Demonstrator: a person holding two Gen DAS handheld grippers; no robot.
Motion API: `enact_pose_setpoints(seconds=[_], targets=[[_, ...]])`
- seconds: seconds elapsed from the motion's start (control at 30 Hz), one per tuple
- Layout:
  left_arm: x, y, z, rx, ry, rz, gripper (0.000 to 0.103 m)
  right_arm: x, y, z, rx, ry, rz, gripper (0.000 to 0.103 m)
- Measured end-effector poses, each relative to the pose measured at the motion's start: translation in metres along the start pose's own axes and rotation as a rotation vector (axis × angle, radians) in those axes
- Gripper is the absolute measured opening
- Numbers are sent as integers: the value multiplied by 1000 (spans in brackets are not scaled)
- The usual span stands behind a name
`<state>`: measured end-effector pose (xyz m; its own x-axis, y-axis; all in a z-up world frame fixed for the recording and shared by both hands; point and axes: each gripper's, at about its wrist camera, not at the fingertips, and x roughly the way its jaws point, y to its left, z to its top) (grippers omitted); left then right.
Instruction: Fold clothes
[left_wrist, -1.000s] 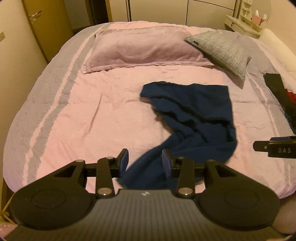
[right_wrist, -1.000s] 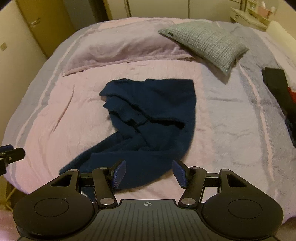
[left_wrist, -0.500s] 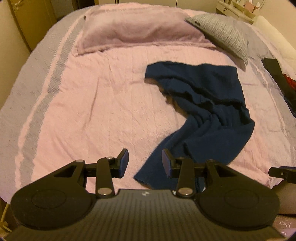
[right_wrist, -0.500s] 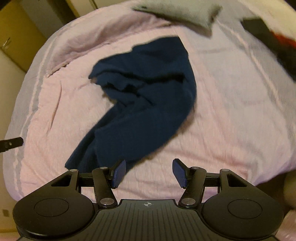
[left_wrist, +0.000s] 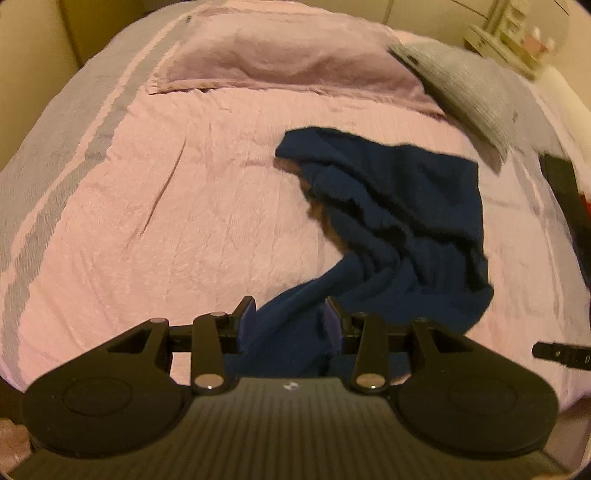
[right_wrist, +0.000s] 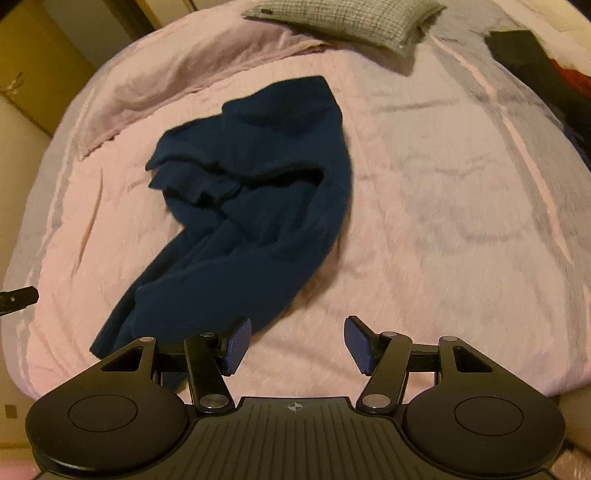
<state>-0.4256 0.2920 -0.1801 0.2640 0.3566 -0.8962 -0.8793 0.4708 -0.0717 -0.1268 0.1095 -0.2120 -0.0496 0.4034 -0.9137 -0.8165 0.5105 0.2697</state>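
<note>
A dark blue garment (left_wrist: 406, 206) lies crumpled on the pink bedcover (left_wrist: 184, 229), with a long narrow end trailing toward the near edge. My left gripper (left_wrist: 290, 317) hangs over that narrow end. Its jaws stand apart, the cloth shows between them, and the pads do not press on it. In the right wrist view the garment (right_wrist: 258, 206) runs from the centre down to the lower left. My right gripper (right_wrist: 297, 343) is open over bare bedcover (right_wrist: 443, 221), just right of the garment's lower edge, with nothing between its fingers.
A pink pillow (left_wrist: 288, 59) and a grey pillow (right_wrist: 343, 14) lie at the head of the bed. Dark and red clothes (right_wrist: 524, 48) are piled at the right side. The bed's near edge runs just below both grippers.
Both grippers have sunk toward the bed, and the views have rolled a little. The left jaws now sit over the garment's narrow end. The garment has not moved.
</note>
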Motion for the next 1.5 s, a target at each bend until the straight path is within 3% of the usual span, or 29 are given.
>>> enact_pose_setpoints(seconds=[0.2,0.4,0.57,0.7,0.73,0.77,0.8,0.83,0.9,1.0,1.13,1.17,1.3,1.37,1.4,1.5], targets=[[5,-10,-11,-67,17,13,37,31,-27,29,87,75,99,70],[25,8,-17,-90,56,20,38,82,-51,41,421,93,155,72],[60,32,-6,-71,101,-5,38,116,-56,37,686,54,136,72],[85,47,11,-17,122,-47,38,137,-54,34,824,7,40,72],[91,51,16,-3,126,-55,38,144,-52,34,821,8,5,72],[97,55,20,11,130,-63,38,150,-48,35,792,19,-18,64],[102,57,24,21,138,-68,38,155,-43,36,748,35,-29,17],[108,60,30,34,146,-72,38,156,-39,37,700,39,-37,15],[115,63,38,57,150,-80,38,147,-31,38,571,16,-62,14],[118,64,51,86,144,-89,38,116,-41,41,385,-73,-185,12],[123,54,62,108,137,-128,38,74,-90,53,315,-178,-300,12],[126,51,63,115,137,-135,38,74,-99,58,280,-157,-320,13],[139,35,63,105,139,-132,38,99,-119,68,84,50,-431,24],[143,30,62,87,139,-134,38,90,-111,65,38,11,-443,31],[145,29,62,81,141,-134,38,84,-106,63,22,-21,-446,41],[156,27,62,71,147,-109,38,66,-76,68,-102,-202,-429,57]])
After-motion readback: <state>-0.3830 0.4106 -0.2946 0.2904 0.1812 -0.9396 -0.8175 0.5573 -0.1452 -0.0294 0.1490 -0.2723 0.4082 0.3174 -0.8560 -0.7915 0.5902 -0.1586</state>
